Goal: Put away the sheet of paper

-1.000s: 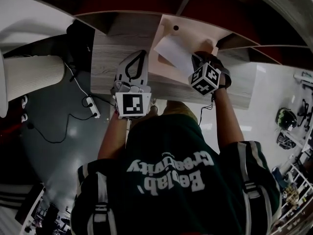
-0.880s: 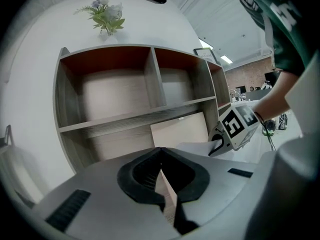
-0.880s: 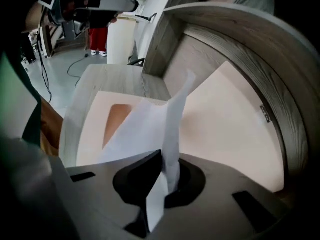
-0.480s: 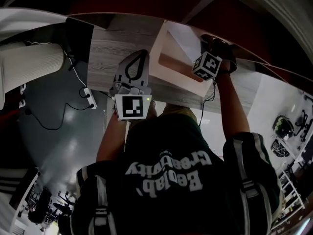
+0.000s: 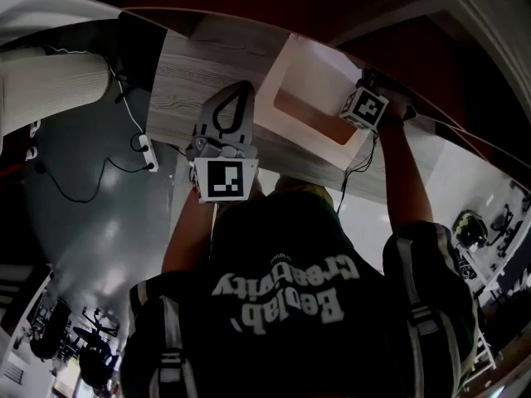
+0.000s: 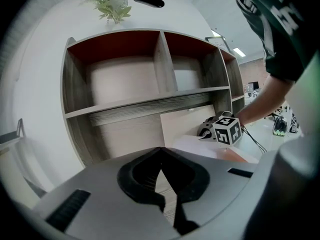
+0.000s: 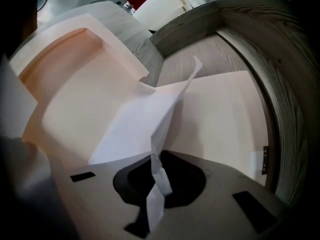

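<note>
Right hand-held gripper (image 7: 157, 158) tight on creased sheet of paper (image 7: 137, 129), pinch plain only in its own view.

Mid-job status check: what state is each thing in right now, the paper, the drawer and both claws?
sheet of paper: creased, pinched at one edge, held over the drawer, not yet released.
drawer: pulled open.
right claw: shut on the sheet of paper.
left claw: shut, nothing between its jaws.
</note>
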